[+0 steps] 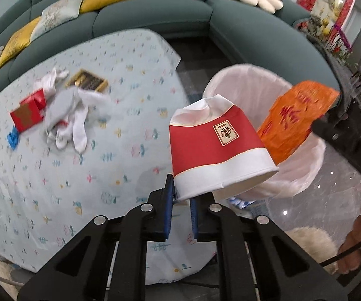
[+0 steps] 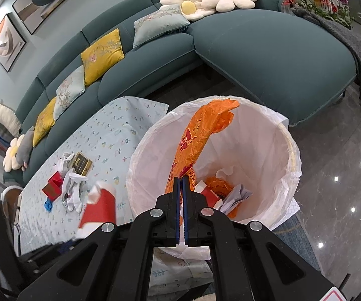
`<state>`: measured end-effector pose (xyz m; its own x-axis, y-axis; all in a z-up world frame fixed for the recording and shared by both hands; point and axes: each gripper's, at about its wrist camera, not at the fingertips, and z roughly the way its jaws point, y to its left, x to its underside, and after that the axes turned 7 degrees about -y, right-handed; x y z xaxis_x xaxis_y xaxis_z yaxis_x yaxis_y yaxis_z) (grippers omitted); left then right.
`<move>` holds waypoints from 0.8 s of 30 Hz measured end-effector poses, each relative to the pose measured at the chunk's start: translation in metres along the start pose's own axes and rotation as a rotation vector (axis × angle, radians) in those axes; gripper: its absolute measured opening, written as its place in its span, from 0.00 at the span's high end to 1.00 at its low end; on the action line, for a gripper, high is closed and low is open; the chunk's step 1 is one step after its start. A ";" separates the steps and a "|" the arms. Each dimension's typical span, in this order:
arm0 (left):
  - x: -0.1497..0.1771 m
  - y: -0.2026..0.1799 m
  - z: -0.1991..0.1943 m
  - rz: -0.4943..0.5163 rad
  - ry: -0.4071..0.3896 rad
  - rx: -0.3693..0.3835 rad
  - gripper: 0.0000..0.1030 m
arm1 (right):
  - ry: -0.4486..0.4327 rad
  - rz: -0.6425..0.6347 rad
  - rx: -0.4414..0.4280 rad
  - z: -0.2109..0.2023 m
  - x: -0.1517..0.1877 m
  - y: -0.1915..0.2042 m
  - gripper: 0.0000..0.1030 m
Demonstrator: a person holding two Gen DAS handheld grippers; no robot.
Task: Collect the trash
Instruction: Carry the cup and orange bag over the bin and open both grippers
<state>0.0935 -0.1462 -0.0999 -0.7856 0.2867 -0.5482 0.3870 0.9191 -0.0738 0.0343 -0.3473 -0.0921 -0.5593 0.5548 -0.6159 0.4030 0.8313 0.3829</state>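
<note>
Trash in both your grippers, at the white-lined round bin [image 2: 268,150].

Your left gripper [image 1: 181,200] pinches the rim of a crumpled red-and-white paper cup [image 1: 215,150] beside the bin. Your right gripper [image 2: 182,188] has its fingers clamped on an orange plastic wrapper [image 2: 203,135] hanging over the bin's mouth. White socks [image 1: 67,115] lie on the counter [image 1: 55,200].

- Red-and-white paper cup [image 1: 218,148]: crumpled, upside down, tilted, just beside the white-lined trash bin [image 2: 268,150].
- Orange plastic wrapper [image 2: 200,140]: crinkled, red print, hanging over the bin's opening.
</note>
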 end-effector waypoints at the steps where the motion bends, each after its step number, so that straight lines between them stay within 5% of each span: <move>1: -0.004 -0.003 -0.004 0.006 -0.012 0.009 0.89 | -0.004 -0.001 0.000 -0.001 -0.001 0.000 0.98; 10: -0.041 -0.047 -0.009 0.057 -0.052 0.110 0.89 | -0.039 0.009 0.025 -0.012 -0.017 -0.015 0.98; 21: -0.054 -0.072 0.005 0.082 -0.039 0.141 0.88 | -0.044 0.016 0.042 -0.012 -0.019 -0.026 0.97; 24: -0.055 -0.071 0.005 0.078 -0.039 0.143 0.87 | -0.047 0.016 0.043 -0.013 -0.020 -0.025 0.90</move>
<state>0.1114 -0.2289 -0.0689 -0.7325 0.3421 -0.5886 0.5128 0.8459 -0.1466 0.0256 -0.3783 -0.0803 -0.5182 0.5646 -0.6424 0.4426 0.8197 0.3635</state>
